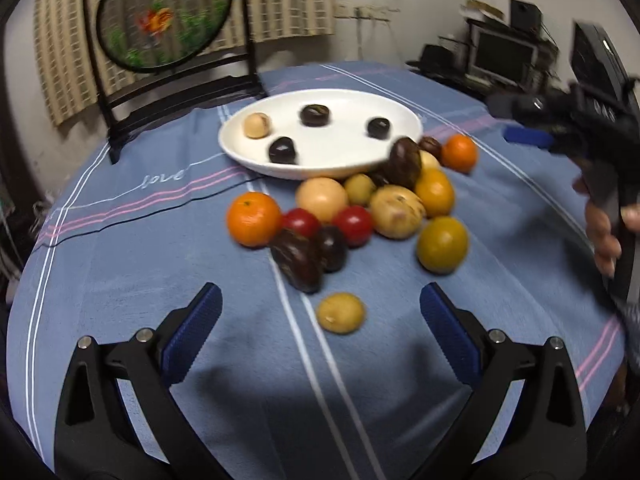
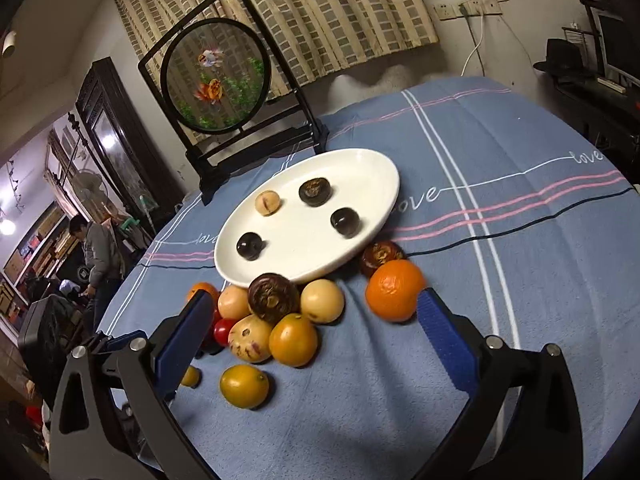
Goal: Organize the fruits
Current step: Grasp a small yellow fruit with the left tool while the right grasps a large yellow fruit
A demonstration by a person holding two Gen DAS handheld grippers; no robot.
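Note:
A white oval plate [image 1: 360,100] [image 2: 372,168] holds three dark round fruits and one tan fruit [image 1: 257,125] [image 2: 267,202]. A pile of fruits lies on the blue cloth in front of it: oranges [image 1: 253,219] [image 2: 394,290], red tomatoes [image 1: 354,224], dark purple fruits [image 1: 298,260], yellow fruits [image 1: 442,244] [image 2: 244,386] and a small yellow one [image 1: 341,313]. My left gripper [image 1: 320,302] is open and empty, just short of the small yellow fruit. My right gripper [image 2: 312,304] is open and empty above the pile; it also shows in the left wrist view [image 1: 528,136] at the right.
A black-framed round fish screen [image 1: 164,16] [image 2: 216,76] stands behind the plate. The blue striped tablecloth [image 1: 140,280] [image 2: 520,280] covers a round table. A person [image 2: 100,252] stands far left in the room. A monitor and desk [image 1: 504,56] are at the back right.

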